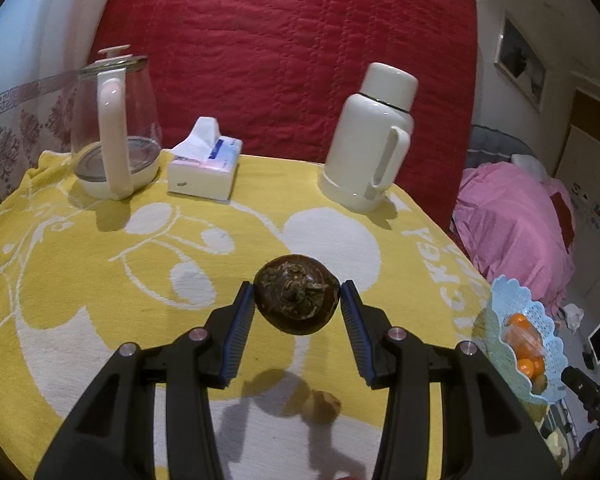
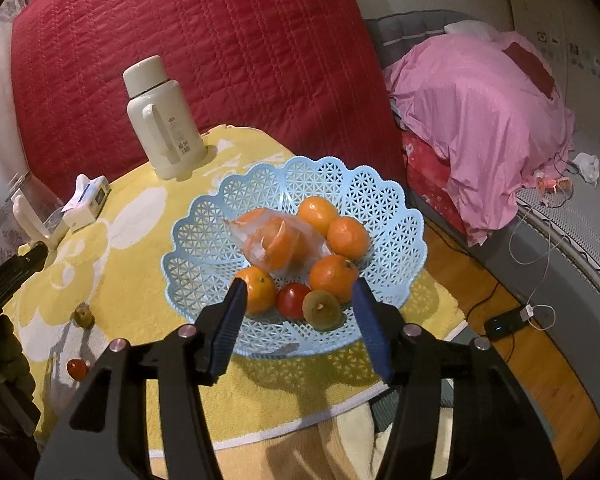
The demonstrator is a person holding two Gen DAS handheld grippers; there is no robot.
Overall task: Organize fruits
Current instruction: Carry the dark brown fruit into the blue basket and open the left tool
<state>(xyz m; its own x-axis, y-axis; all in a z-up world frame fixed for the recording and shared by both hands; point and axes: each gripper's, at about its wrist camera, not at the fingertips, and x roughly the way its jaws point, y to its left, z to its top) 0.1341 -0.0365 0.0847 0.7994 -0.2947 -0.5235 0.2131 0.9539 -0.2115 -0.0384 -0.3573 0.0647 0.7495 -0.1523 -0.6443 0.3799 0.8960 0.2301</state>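
Observation:
My left gripper (image 1: 298, 300) holds a dark brown round fruit (image 1: 296, 299) between its blue pads, above the yellow cloth; its shadow falls below. A small brownish fruit (image 1: 322, 405) lies on the cloth beneath. The light blue lattice basket (image 2: 380, 196) holds several oranges (image 2: 347, 238), a bagged orange (image 2: 276, 242), a red tomato (image 2: 293, 300) and a greenish fruit (image 2: 321, 309). My right gripper (image 2: 298, 312) is open and empty, hovering over the basket's near rim. A small green fruit (image 2: 83, 315) and a red tomato (image 2: 77, 369) lie on the cloth at left. The basket also shows in the left wrist view (image 1: 508, 300).
A glass kettle (image 1: 114, 128), a tissue box (image 1: 204, 166) and a white thermos (image 1: 374, 140) stand at the back of the table. A red quilt (image 1: 284, 48) hangs behind. A pink-covered bed (image 2: 480, 108) and floor cables (image 2: 532, 272) are to the right.

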